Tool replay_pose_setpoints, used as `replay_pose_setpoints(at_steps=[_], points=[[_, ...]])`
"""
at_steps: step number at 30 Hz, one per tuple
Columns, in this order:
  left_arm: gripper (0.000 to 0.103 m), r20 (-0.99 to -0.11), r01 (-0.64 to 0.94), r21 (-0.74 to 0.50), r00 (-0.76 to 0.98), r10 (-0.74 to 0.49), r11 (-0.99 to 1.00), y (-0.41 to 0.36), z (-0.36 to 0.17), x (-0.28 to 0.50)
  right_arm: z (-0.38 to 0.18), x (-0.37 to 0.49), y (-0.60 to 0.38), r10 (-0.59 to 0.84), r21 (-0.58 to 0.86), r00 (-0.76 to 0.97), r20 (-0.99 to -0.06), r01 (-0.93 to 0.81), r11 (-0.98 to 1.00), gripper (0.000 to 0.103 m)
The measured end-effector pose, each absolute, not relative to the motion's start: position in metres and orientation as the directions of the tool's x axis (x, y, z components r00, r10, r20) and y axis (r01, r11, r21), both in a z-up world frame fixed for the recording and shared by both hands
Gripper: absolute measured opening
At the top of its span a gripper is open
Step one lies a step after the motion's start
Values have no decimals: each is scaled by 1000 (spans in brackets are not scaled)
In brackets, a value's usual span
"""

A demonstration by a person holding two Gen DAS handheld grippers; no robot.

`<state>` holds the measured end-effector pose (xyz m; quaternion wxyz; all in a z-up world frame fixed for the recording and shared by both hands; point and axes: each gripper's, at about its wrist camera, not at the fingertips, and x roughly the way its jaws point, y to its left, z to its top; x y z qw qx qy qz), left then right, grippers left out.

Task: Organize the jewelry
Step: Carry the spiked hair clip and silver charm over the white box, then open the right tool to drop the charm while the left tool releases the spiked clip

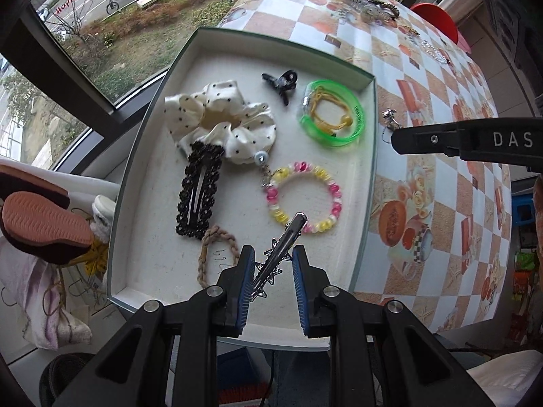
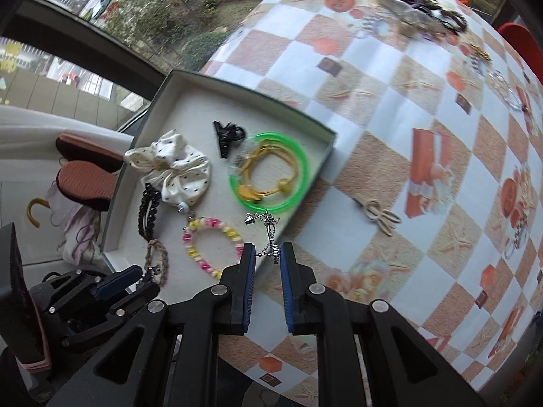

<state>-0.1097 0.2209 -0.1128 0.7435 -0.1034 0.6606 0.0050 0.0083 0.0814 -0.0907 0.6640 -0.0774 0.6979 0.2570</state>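
A shallow white box sits at the table's window end. It holds a dotted scrunchie, a black snap clip, a black claw clip, a green bangle with yellow hair ties, a pink and yellow bead bracelet and a braided tan tie. My left gripper is over the box's near end, shut on a silver star hair clip. My right gripper is shut on a silver chain piece just above the box's right edge.
A beige bow clip lies on the checked tablecloth right of the box. A heap of more hair pieces and chains lies at the table's far end. Slippers and a window are left of the box.
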Motion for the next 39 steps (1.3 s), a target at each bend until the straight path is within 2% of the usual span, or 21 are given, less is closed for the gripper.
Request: replay_pose_setpoints(at_steps=[22, 39], points=[[26, -994, -180, -99, 53, -91, 979, 224, -157, -113, -141, 11, 106, 197, 273, -218, -956, -408, 871, 16], [26, -996, -137, -79, 60, -71, 988, 203, -156, -114, -157, 9, 117, 167, 258, -243, -955, -415, 873, 17]])
